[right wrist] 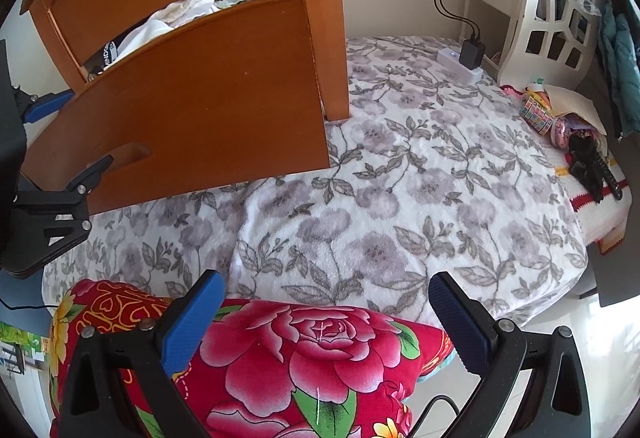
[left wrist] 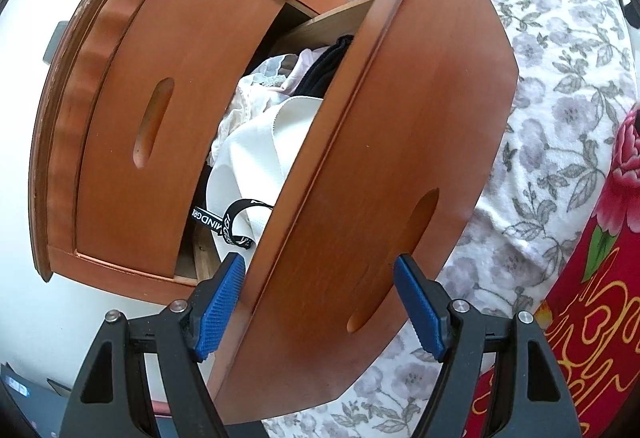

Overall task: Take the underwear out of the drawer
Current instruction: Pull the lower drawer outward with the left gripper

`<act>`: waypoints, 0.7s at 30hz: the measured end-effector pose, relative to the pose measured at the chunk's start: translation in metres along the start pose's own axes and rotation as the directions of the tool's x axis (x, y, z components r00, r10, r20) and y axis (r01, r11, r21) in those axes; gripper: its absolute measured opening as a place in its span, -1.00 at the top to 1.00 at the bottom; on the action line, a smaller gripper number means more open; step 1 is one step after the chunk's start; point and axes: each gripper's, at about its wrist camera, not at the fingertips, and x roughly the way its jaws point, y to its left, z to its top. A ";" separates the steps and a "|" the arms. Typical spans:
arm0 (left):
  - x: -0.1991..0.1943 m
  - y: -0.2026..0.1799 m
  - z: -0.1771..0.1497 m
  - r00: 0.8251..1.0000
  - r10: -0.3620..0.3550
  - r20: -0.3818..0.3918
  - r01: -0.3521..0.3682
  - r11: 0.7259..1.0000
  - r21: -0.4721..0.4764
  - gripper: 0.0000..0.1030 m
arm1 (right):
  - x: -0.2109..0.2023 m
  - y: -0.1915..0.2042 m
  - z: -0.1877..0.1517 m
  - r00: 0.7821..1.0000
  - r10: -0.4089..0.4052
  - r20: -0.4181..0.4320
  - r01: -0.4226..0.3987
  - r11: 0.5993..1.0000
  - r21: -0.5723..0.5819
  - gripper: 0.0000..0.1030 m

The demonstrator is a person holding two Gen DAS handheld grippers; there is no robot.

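In the left wrist view the left gripper (left wrist: 320,302) sits at the bottom centre of the frame with its blue fingers (left wrist: 222,308) spread wide, one on each side of the front panel of the pulled-out drawer (left wrist: 384,173); neither pad clearly presses the wood. The drawer front fills the middle of the frame, its handle slot low and right of centre. Behind the panel, in the centre of the frame, the underwear (left wrist: 256,153) lies heaped inside the drawer: white fabric on top, lace and dark pieces above it, a black lettered waistband below. In the right wrist view the right gripper (right wrist: 324,322) is at the bottom of the frame, fingers apart and holding nothing, over a red floral quilt (right wrist: 312,350) on the grey-flowered bed (right wrist: 420,197), with the drawer in the upper left.
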 end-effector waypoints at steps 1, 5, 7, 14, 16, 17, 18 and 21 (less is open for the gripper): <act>0.000 -0.001 0.000 1.000 -0.002 0.001 0.002 1.000 0.003 -0.50 | 0.000 0.000 0.000 1.000 0.000 0.000 0.000 1.000 -0.001 -1.00; -0.005 -0.004 -0.003 1.000 -0.017 0.017 0.017 1.000 0.000 -0.67 | 0.000 0.001 0.000 1.000 -0.003 0.003 0.003 1.000 0.001 -1.00; -0.005 -0.005 -0.003 1.000 -0.017 0.021 0.017 1.000 0.004 -0.69 | -0.001 0.000 0.000 1.000 -0.003 0.004 0.003 1.000 0.001 -1.00; -0.022 0.036 -0.003 0.990 -0.100 0.102 0.117 0.977 -0.179 -0.69 | -0.001 -0.003 0.003 1.000 -0.010 0.003 0.010 1.000 0.009 -1.00; -0.030 0.056 -0.006 0.982 -0.125 0.140 0.160 0.949 -0.273 -0.69 | 0.000 -0.003 0.003 1.000 -0.010 -0.001 0.010 1.000 0.006 -1.00; -0.033 0.067 -0.009 0.977 -0.139 0.162 0.186 0.926 -0.328 -0.72 | 0.001 -0.003 0.003 1.000 -0.010 -0.003 0.010 1.000 0.004 -1.00; -0.036 0.079 -0.014 0.969 -0.155 0.191 0.220 0.894 -0.390 -0.73 | 0.001 -0.002 0.003 1.000 -0.010 -0.004 0.010 1.000 0.001 -1.00; -0.047 0.110 -0.033 0.948 -0.150 0.283 0.288 0.784 -0.549 -0.73 | 0.001 -0.001 0.003 1.000 -0.012 -0.003 0.012 1.000 -0.005 -1.00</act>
